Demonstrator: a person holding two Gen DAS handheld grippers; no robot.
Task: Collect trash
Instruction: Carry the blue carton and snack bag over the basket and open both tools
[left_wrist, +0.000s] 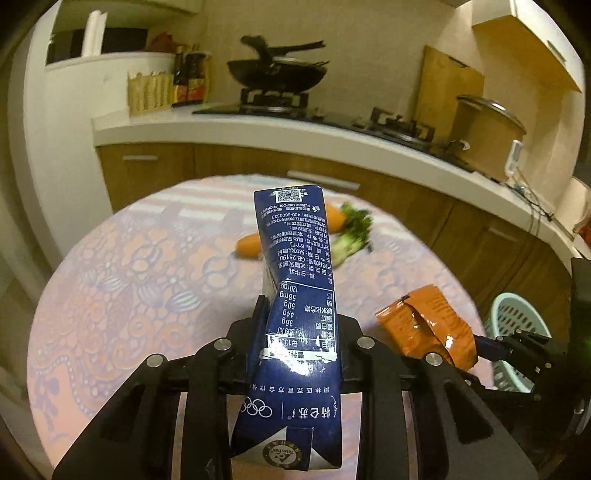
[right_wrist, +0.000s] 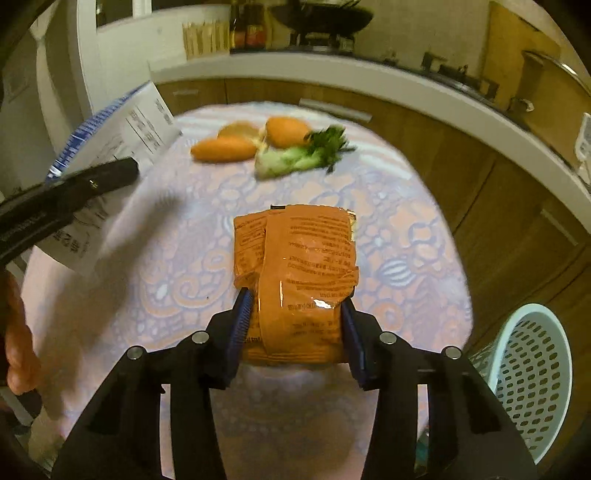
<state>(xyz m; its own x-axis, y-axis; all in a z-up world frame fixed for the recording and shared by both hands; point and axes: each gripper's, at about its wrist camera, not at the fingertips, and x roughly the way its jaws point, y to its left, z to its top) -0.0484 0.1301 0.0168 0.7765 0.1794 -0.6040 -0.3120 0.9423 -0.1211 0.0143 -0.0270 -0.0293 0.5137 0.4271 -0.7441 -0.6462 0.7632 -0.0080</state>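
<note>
Left gripper clamps carton, right gripper clamps wrapper — basket beside table edge

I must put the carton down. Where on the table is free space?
Bare tablecloth lies left of the orange wrapper, below the carrots. The far side is crowded: carrots and greens lie together.

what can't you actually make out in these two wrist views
- Left wrist: part of a carrot, hidden behind the milk carton.
- Right wrist: inside of the laundry basket, cut by the frame edge.
- Right wrist: whether the orange snack bag is empty; it is opaque.
</note>
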